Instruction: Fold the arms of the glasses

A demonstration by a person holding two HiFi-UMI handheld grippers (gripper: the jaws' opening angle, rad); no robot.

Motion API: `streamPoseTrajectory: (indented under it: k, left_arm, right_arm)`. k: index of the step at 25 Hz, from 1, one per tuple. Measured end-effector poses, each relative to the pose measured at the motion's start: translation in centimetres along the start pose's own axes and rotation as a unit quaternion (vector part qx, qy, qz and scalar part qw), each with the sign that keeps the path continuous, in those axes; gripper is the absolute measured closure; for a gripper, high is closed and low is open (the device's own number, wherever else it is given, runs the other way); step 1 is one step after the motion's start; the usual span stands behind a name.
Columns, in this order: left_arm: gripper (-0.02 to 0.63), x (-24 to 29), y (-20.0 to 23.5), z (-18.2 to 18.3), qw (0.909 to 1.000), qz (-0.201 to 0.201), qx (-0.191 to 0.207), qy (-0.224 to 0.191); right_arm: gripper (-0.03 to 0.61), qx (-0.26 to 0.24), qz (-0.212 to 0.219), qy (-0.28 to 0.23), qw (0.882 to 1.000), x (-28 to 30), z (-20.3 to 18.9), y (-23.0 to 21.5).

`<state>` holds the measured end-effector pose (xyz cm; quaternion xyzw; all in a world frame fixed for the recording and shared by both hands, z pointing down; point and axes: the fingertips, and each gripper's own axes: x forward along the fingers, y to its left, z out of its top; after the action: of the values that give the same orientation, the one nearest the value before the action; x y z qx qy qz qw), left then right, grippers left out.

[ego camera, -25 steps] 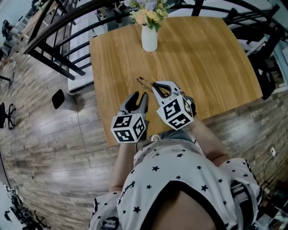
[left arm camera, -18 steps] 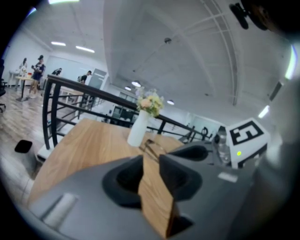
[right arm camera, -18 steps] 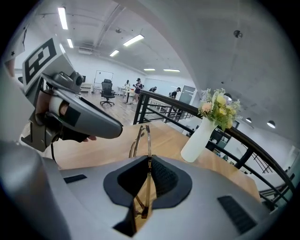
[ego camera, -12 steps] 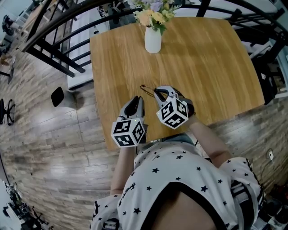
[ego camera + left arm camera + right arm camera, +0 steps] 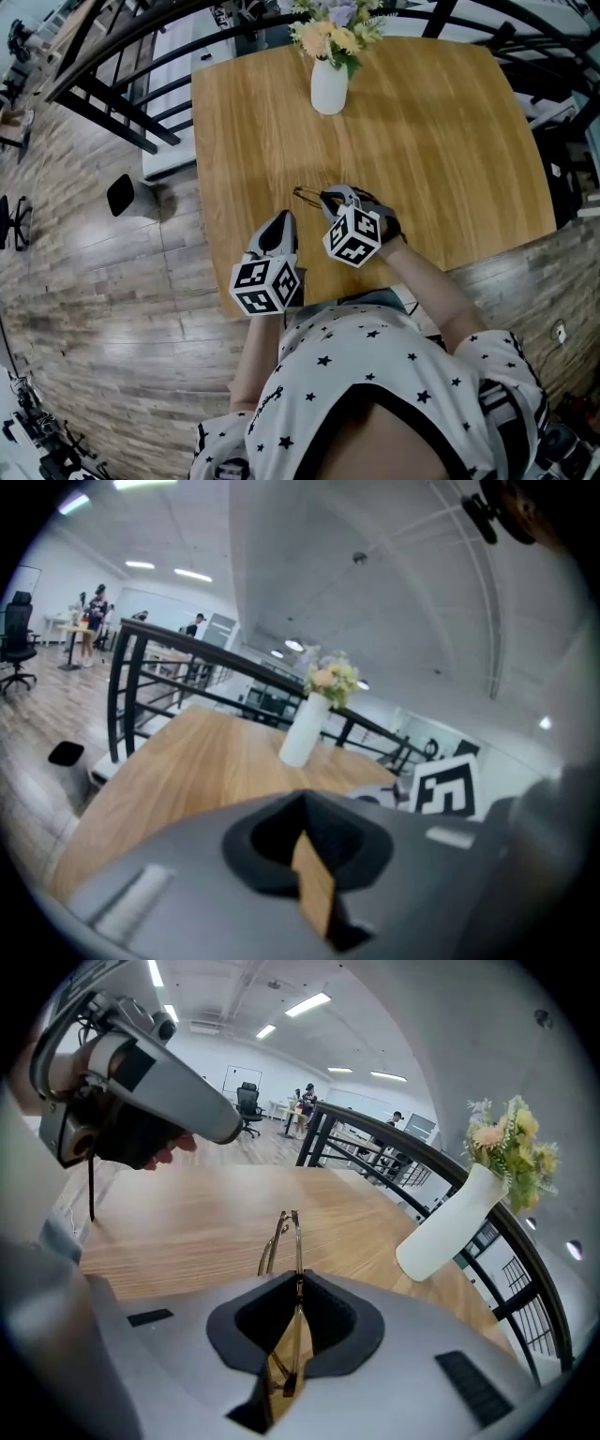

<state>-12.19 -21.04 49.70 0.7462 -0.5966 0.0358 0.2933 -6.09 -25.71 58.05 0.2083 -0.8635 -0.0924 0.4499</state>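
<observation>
Thin gold-rimmed glasses (image 5: 308, 195) are near the front of the wooden table (image 5: 441, 141), sticking out to the left of my right gripper (image 5: 330, 200). In the right gripper view the jaws are shut on the glasses (image 5: 286, 1237); the wire frame runs through the slit and out over the tabletop. My left gripper (image 5: 279, 223) is just to the left, shut with nothing in it. In the left gripper view my left gripper (image 5: 302, 803) shows only wood through its narrow slit. Whether the arms are folded I cannot tell.
A white vase of flowers (image 5: 329, 84) stands at the far middle of the table, also seen as the vase (image 5: 448, 1224) in the right gripper view. Black railings (image 5: 112, 103) run along the left and the back. The table's front edge (image 5: 319, 298) lies under the marker cubes.
The left jaws went from open to shut on nothing. The right gripper, with the glasses in it, sank toward the tabletop. Both hands drew slightly nearer the table's front.
</observation>
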Motion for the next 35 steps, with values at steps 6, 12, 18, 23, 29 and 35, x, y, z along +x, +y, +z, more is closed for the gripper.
streamPoseTrajectory:
  k: [6,12,18,23,29,35]
  left_arm:
    - [0.606,0.6,0.4,-0.5,0.9999,-0.002,-0.008,0.007]
    - [0.606,1.0,0.9,-0.8,0.9998,0.001,-0.014,0.011]
    - [0.606,1.0,1.3,-0.6,0.9997,0.003,-0.023,0.011]
    - [0.606,1.0,1.2,-0.8,0.9996,0.003,-0.026,0.011]
    - [0.606,0.6,1.3,-0.8,0.9995,0.009,-0.029,0.010]
    - [0.606,-0.2,1.7,-0.8,0.9993,0.015,-0.034,0.004]
  right_arm:
    - [0.555,-0.017,0.015,0.019,1.000,2.0,-0.8,0.7]
    - [0.555,-0.031,0.021,0.033,0.999,3.0,-1.4,1.2]
    - [0.555,-0.042,0.024,0.035,0.998,3.0,-1.2,1.6]
    - [0.555,-0.041,0.038,0.037,0.998,3.2,-1.3,2.2]
    - [0.549,-0.047,0.057,0.042,0.996,3.4,-1.5,3.5]
    - [0.534,-0.038,0.060,0.041,0.997,3.5,-1.5,4.2]
